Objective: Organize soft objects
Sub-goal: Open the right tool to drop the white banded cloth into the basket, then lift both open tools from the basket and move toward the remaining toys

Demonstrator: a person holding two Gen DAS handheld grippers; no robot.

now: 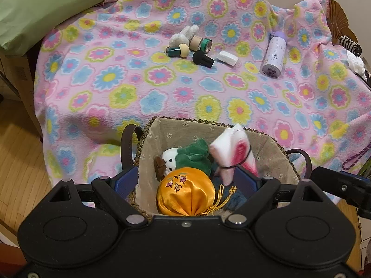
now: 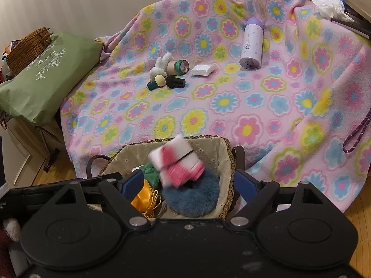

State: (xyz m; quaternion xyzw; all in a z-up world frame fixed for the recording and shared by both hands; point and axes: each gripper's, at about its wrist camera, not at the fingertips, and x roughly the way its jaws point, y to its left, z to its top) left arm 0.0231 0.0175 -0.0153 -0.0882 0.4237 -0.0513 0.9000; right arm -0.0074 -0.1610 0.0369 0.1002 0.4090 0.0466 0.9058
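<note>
A woven basket [image 1: 185, 119] [image 2: 208, 137] with a cloth lining stands at the near edge of the flowered blanket [image 1: 139, 88]. Inside lie an orange satin pouch [image 1: 185, 197] [image 2: 139, 197], a green and white plush [image 1: 192, 155] and a blue fluffy piece [image 2: 192, 197]. A pink and white rolled cloth [image 2: 178, 162] [image 1: 231, 153], blurred, hangs free above them, touching neither pad. My right gripper [image 2: 190, 183] stands open over the basket. My left gripper [image 1: 186, 180] is open too, its left finger outside the basket wall. A small white rabbit plush [image 1: 183, 36] [image 2: 161, 66] lies farther back on the blanket.
Beside the rabbit are small wooden and green stamps [image 1: 199, 44], a black one [image 1: 203, 59] and a white packet [image 1: 228, 58]. A lilac bottle [image 1: 274, 54] lies to the right. A green bag [image 1: 41, 7] sits at the left, wooden floor below.
</note>
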